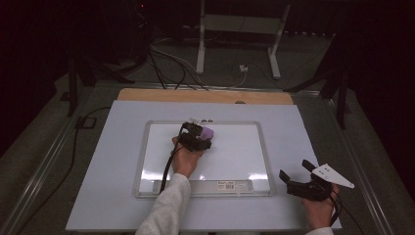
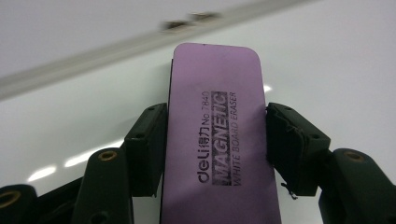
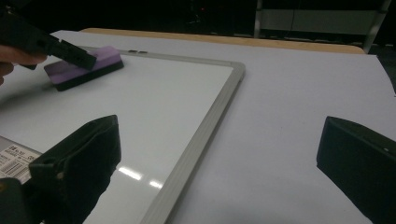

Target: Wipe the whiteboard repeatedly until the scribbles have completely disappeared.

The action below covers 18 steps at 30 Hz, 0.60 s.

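So the purple whiteboard eraser (image 2: pixel 219 140) is lying flat on the whiteboard (image 1: pixel 235 161), up near its far edge. My left gripper (image 1: pixel 201 138) is clamped on it, one jaw pressed to each long side. The right gripper (image 1: pixel 297 175) is just parked off the board's near right corner above the white table (image 1: pixel 303 127), jaws spread wide with nothing between them.

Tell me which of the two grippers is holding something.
The left gripper, over the whiteboard: it clamps the purple eraser. The right gripper stands open beside the board.
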Each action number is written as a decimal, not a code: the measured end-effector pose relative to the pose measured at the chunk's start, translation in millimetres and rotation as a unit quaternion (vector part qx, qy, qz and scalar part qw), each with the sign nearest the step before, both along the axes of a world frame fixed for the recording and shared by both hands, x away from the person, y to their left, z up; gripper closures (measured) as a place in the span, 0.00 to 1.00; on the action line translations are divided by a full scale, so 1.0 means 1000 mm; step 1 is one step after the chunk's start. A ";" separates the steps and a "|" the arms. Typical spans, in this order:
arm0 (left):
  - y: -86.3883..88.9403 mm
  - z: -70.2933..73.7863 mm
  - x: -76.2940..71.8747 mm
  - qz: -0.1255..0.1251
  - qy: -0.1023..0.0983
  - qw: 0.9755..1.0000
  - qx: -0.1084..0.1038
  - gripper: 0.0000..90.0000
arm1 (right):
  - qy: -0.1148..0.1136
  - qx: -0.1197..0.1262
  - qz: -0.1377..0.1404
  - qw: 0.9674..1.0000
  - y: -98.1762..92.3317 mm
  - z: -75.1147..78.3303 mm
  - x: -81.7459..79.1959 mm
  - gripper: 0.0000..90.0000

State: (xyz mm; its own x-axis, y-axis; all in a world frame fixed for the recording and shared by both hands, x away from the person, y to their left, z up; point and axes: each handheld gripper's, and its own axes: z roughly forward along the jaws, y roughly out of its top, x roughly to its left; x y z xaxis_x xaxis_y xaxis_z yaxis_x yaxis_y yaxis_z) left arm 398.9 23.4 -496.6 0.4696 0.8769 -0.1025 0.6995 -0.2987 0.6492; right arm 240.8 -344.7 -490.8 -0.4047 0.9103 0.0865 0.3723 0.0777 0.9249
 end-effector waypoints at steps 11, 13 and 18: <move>0.028 0.003 0.012 0.053 -0.007 0.998 0.035 0.47 | 0.000 0.001 -0.002 1.000 -0.001 0.000 0.000 0.00; 0.038 0.003 0.014 0.072 -0.009 0.996 0.047 0.47 | 0.000 0.001 -0.002 1.000 -0.001 0.000 -0.001 0.00; 0.055 0.004 0.017 0.104 -0.006 0.993 0.058 0.47 | 0.000 0.001 -0.002 1.000 -0.001 0.000 -0.001 0.00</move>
